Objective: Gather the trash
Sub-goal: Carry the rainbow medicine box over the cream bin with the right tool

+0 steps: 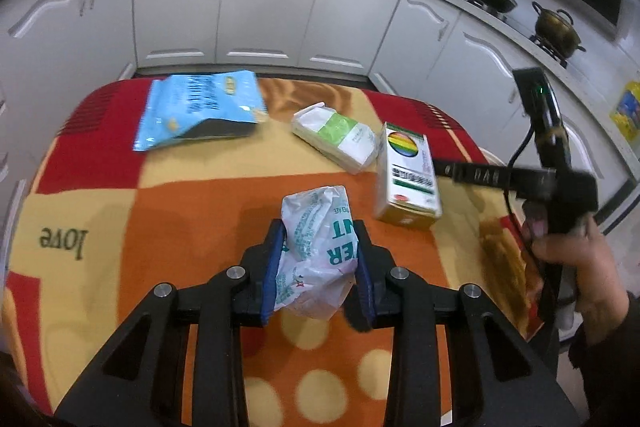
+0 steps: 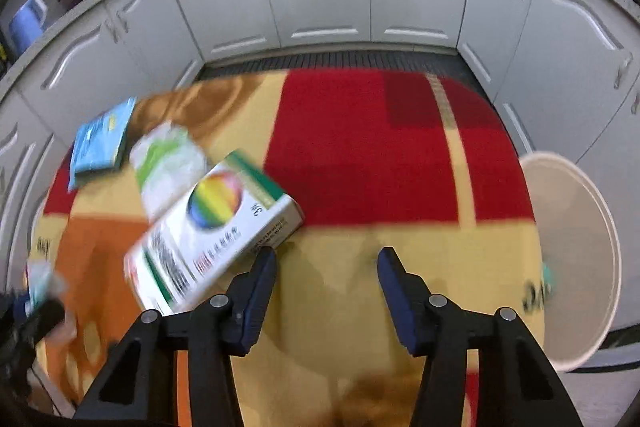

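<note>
Left hand-held gripper [image 1: 318,263]: clamped on crumpled bag [image 1: 316,251].
Right hand-held gripper [image 2: 326,271]: spread, empty, beside box [image 2: 212,227].
Bin [image 2: 576,259]: off table's right edge.
Left to collect: box, tissue pack [image 1: 334,137], blue pouch [image 1: 200,109].

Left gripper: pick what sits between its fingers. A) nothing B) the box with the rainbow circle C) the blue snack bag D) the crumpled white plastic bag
D: in the left wrist view the left gripper has its blue fingers pressed on either side of the crumpled plastic bag, while the box and blue bag lie farther off on the cloth.
</note>
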The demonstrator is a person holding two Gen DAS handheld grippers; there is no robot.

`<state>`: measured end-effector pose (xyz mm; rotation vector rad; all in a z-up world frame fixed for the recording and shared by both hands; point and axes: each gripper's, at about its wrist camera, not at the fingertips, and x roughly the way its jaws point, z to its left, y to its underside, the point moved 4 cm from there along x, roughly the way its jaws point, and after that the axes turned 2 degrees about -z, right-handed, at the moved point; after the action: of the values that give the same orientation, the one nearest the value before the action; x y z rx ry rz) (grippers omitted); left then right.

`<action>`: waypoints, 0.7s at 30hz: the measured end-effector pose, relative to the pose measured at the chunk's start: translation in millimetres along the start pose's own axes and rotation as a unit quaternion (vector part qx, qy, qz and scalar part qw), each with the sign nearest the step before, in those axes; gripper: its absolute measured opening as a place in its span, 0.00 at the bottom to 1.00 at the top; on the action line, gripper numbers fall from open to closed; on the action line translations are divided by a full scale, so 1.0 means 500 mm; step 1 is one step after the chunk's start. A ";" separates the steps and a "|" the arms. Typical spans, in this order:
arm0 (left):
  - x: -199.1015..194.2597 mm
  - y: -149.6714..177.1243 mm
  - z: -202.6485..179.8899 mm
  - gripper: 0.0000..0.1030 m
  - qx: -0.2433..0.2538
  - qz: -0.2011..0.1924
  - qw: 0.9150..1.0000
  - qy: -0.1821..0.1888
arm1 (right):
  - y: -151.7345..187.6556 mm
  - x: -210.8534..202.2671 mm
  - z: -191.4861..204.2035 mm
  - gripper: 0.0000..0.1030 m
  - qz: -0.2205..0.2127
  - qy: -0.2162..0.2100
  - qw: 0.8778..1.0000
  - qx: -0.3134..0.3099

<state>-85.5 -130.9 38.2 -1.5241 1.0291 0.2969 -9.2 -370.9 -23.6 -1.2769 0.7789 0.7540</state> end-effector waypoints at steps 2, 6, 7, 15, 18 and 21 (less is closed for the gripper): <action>-0.005 0.000 0.015 0.29 -0.002 -0.004 1.000 -0.004 | -0.015 -0.007 -0.005 0.53 -0.005 0.002 1.000 0.021; -0.004 -0.007 0.025 0.30 -0.004 -0.010 1.000 -0.007 | -0.018 -0.046 0.005 0.80 -0.037 -0.014 0.997 0.062; -0.003 -0.010 0.027 0.30 -0.006 -0.012 1.000 -0.006 | -0.017 -0.050 0.019 0.80 -0.039 -0.027 0.997 0.061; -0.007 -0.010 0.018 0.30 -0.004 -0.018 1.000 -0.005 | 0.005 0.014 0.113 0.79 0.004 -0.030 0.999 0.013; -0.010 -0.010 0.015 0.30 -0.001 -0.020 1.000 -0.007 | 0.017 -0.002 0.103 0.58 0.000 -0.061 0.998 0.018; -0.007 -0.010 0.009 0.30 -0.005 -0.019 1.000 -0.002 | 0.034 -0.035 0.089 0.57 -0.003 -0.037 0.999 -0.015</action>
<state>-82.1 -125.9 42.6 -1.5487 0.9952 0.2790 -29.3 -325.7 -12.4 -1.2712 0.7067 0.8070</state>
